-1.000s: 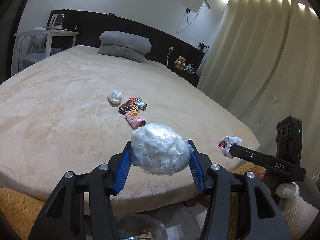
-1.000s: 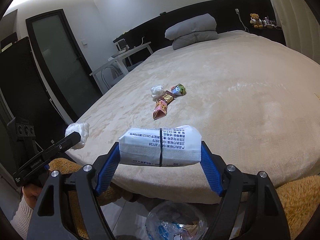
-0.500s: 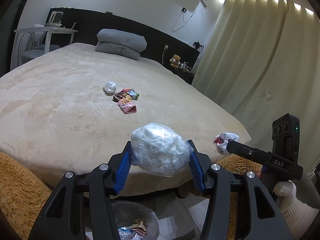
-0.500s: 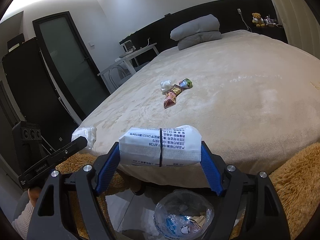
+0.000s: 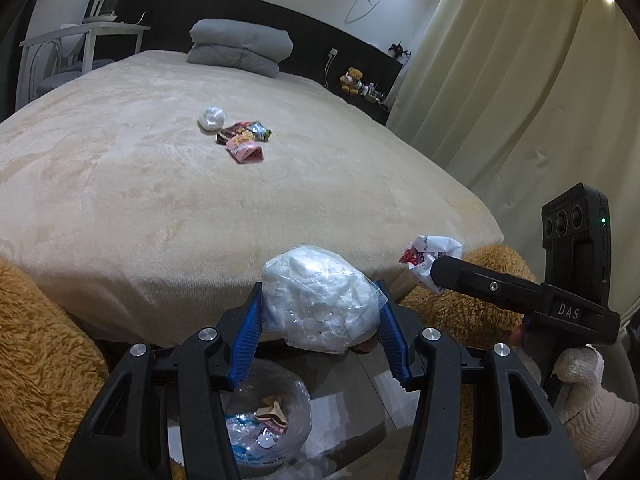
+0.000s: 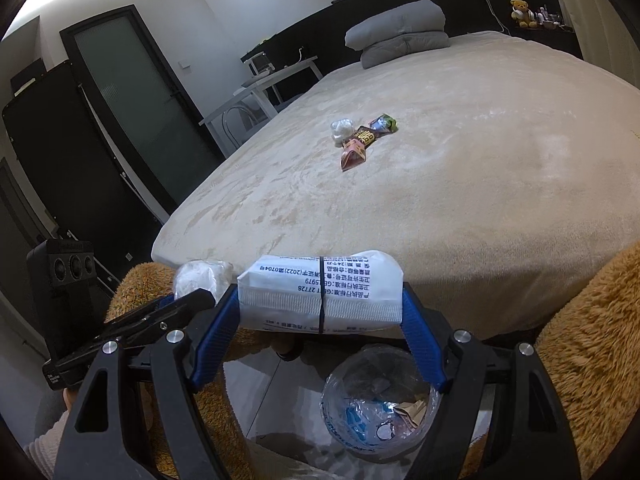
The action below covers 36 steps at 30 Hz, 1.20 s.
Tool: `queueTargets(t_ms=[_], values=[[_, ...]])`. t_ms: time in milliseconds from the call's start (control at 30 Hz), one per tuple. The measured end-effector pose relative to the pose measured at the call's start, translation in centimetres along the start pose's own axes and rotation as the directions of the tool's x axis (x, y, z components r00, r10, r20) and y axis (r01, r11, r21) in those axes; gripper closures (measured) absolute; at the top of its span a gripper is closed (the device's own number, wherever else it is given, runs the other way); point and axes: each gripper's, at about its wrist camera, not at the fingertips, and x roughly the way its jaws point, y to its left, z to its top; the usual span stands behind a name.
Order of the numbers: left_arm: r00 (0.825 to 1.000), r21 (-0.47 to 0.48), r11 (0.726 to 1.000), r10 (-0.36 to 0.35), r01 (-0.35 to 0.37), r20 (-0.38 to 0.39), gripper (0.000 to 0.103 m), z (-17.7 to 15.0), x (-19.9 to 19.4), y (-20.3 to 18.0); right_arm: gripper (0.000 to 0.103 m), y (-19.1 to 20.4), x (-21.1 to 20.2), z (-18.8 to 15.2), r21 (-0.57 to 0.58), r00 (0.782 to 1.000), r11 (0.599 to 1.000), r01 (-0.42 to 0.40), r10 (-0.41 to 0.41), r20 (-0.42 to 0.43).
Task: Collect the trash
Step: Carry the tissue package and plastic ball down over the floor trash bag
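My left gripper (image 5: 320, 316) is shut on a crumpled clear plastic bag (image 5: 320, 300) and holds it off the foot of the bed, above a lined trash bin (image 5: 268, 416). My right gripper (image 6: 320, 312) is shut on a white tissue packet (image 6: 320, 294), above and behind the same bin (image 6: 380, 404). Each gripper shows in the other's view: the right one (image 5: 436, 268) with its packet (image 5: 428, 252), the left one (image 6: 200, 300) with its bag (image 6: 202, 278). On the bed lie a white wad (image 5: 211, 117), a dark wrapper (image 5: 244, 131) and a pink wrapper (image 5: 245, 149).
The beige bed (image 5: 160, 184) fills the view, with grey pillows (image 5: 240, 46) at its head. Brown fluffy rugs (image 5: 36, 344) flank the bin on a tiled floor. Curtains (image 5: 500, 80) hang on the right; a white desk (image 5: 88, 36) and a dark door (image 6: 132, 96) stand on the left.
Both grippers have pulled back from the bed and tilted down with their loads. The trash bin has come into fuller view below them, and the two grippers have drawn closer together.
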Motion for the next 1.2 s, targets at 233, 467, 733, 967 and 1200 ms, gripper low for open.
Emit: queueTargets(t_ms=[233,467,733,967,1200], values=[[0.995,-0.019,1.000,0.015,-0.017,-0.101,0.051,-0.9,2.1,0.5,0.027,-0.9,3.0,-0.5,0.063,0.991,0.998,0.019,-0.010,-0.130],[0.975,-0.049,0.997,0.051,-0.063,-0.216,0.051,-1.6,4.7,1.2,0.027,-2.4,5.7,-1.3,0.158,0.970,0.986,0.046,-0.006,-0.244],[0.926,-0.109,0.984,0.090,-0.139,-0.366,0.051,-3.1,7.6,2.8,0.027,-4.8,8.5,-2.0,0.279,0.935,0.955,0.104,0.002,-0.355],[0.868,-0.120,0.973,0.117,-0.198,-0.483,0.051,-4.5,10.3,3.7,0.027,-6.0,10.9,-2.8,0.334,0.894,0.927,0.172,-0.005,-0.447],[0.816,-0.109,0.961,0.151,-0.253,-0.557,0.051,-5.5,12.1,4.1,0.027,-6.8,12.9,-3.3,0.345,0.854,0.907,0.240,-0.028,-0.520]])
